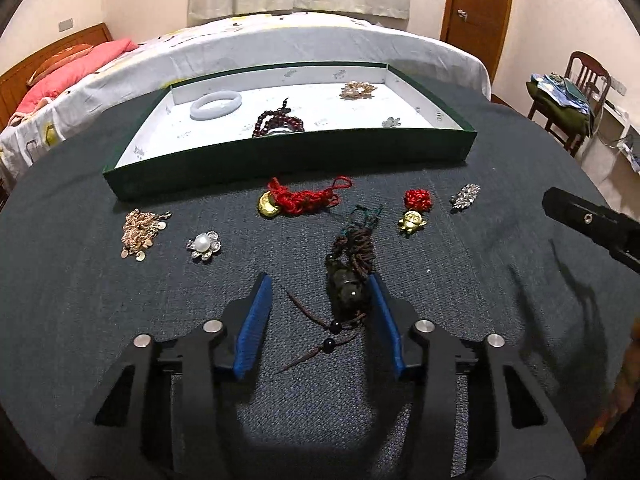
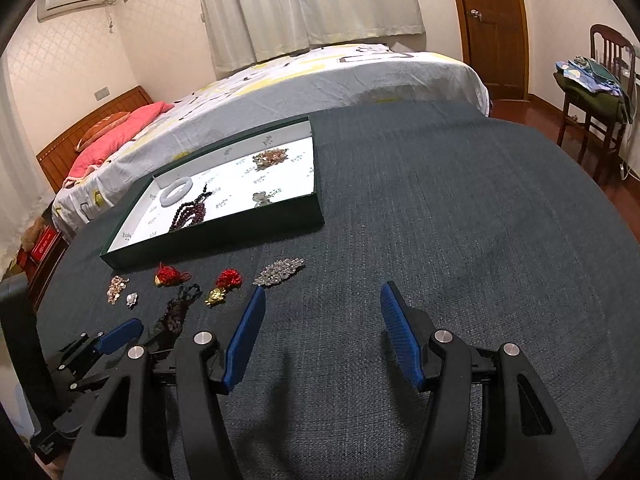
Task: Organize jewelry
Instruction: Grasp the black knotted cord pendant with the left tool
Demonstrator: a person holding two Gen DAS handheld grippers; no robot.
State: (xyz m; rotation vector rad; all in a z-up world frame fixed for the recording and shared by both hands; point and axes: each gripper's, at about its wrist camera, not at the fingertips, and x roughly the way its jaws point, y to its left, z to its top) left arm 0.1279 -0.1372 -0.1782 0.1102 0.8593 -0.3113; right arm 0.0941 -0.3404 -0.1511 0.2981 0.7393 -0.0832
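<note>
Blue-padded left tool (image 1: 320, 284) (spread) straddles dark pendant (image 1: 347, 280) | right tool (image 2: 322, 294) over bare cloth

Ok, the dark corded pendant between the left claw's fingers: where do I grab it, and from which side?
Probably the thick dark pendant body, not the loose cords. It lies lengthwise along the fingers, hard against the right pad. Come straight down from above and shift the left claw slightly right to centre it, then close across its width.
</note>
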